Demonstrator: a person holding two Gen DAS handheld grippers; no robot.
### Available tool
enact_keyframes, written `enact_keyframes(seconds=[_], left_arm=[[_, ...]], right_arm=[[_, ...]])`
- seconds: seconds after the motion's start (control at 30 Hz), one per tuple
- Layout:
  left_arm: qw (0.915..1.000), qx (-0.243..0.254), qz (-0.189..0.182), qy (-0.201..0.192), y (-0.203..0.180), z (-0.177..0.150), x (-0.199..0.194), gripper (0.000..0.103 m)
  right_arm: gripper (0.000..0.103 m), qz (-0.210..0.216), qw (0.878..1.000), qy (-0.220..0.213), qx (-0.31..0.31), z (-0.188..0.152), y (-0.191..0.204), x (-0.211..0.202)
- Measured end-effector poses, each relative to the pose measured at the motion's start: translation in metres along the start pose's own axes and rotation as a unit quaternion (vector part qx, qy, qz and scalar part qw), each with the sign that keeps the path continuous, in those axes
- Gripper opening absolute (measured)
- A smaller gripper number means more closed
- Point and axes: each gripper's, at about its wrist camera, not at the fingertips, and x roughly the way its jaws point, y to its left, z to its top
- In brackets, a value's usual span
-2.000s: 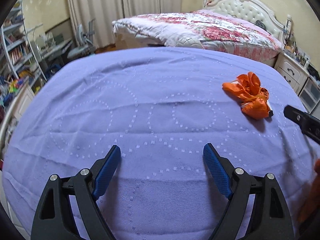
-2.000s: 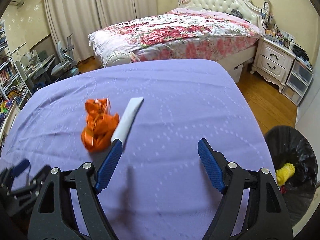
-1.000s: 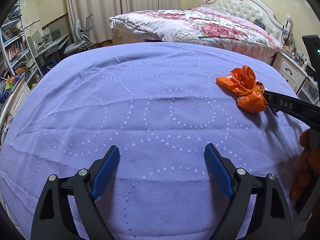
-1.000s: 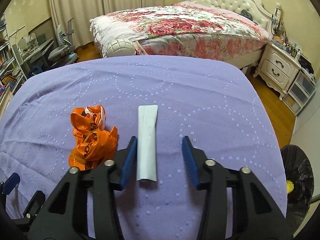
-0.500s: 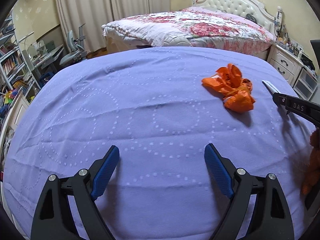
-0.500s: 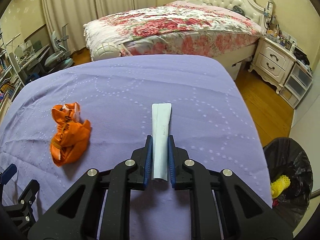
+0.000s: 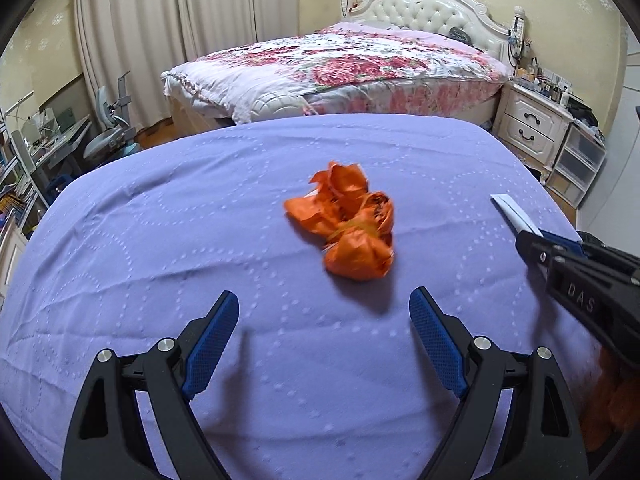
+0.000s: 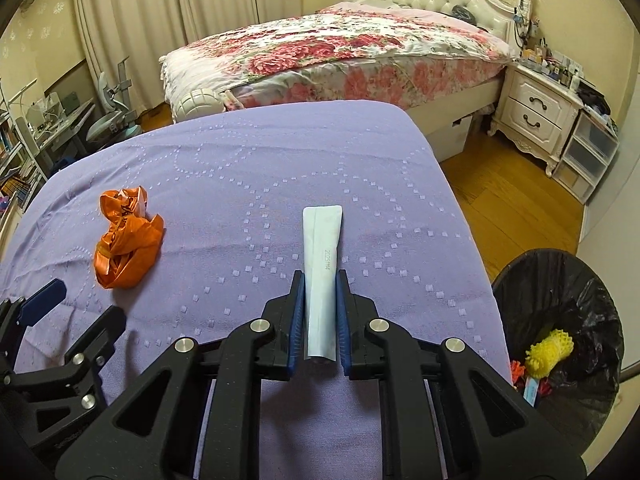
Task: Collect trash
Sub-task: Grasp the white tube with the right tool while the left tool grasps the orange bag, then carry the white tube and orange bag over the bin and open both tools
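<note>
A crumpled orange plastic bag [image 7: 346,224] lies on the purple tablecloth [image 7: 160,240], just ahead of my open, empty left gripper [image 7: 322,320]. It also shows in the right wrist view [image 8: 128,244], to the left. My right gripper [image 8: 320,280] is shut on a long white-blue wrapper [image 8: 322,256] and holds it over the cloth. From the left wrist view the right gripper [image 7: 560,248] shows at the right edge with the wrapper tip [image 7: 512,212] sticking out.
A black-lined trash bin [image 8: 560,340] holding yellow foam netting stands on the floor right of the table. A floral bed [image 8: 340,52] and white nightstand [image 8: 536,112] are behind. A desk and chair [image 7: 104,136] are at the far left.
My right gripper closed on the wrapper and lifted it slightly. My left gripper has swung toward the orange bag, which now sits centred ahead of it.
</note>
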Motion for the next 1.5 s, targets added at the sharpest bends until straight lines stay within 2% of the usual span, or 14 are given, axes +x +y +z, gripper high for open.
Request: enact_keyframes(seconds=[0.17, 0.47, 0.53, 0.63, 0.83, 0.87, 1.07, 1.33, 1.5], left_arm=[[0.9999, -0.015, 0.000, -0.005, -0.004, 0.014, 0.010, 0.085], [0.9985, -0.047, 0.003, 0.028, 0.004, 0.028, 0.034, 0.083], [0.9977, -0.057, -0.005, 0.034, 0.008, 0.027, 0.035, 0.071], [0.9983, -0.051, 0.004, 0.027, 0.008, 0.025, 0.032, 0.054], [0.9991, -0.033, -0.013, 0.021, 0.005, 0.019, 0.025, 0.048], [0.9992, -0.031, -0.014, 0.020, 0.004, 0.018, 0.023, 0.037], [0.9989, -0.032, -0.030, 0.017, 0.005, 0.005, 0.010, 0.038], [0.9986, -0.032, -0.043, 0.007, 0.005, -0.016, -0.013, 0.037], [0.9986, -0.030, -0.042, -0.012, 0.003, -0.026, -0.031, 0.037]], right_arm=[[0.015, 0.000, 1.000, 0.000, 0.000, 0.000, -0.001, 0.000], [0.015, 0.009, 1.000, 0.000, 0.007, -0.001, -0.001, 0.001], [0.015, 0.010, 1.000, -0.001, 0.008, -0.002, -0.002, 0.001], [0.015, 0.008, 1.000, 0.000, 0.006, -0.002, -0.002, 0.000], [0.016, 0.009, 1.000, -0.001, 0.007, -0.002, -0.002, 0.000], [0.015, 0.009, 1.000, -0.001, 0.007, -0.002, -0.002, 0.000], [0.015, 0.014, 1.000, -0.002, 0.012, -0.006, -0.002, -0.004], [0.015, 0.016, 1.000, -0.006, 0.011, -0.027, 0.001, -0.021], [0.015, 0.016, 1.000, -0.016, 0.010, -0.041, 0.001, -0.038]])
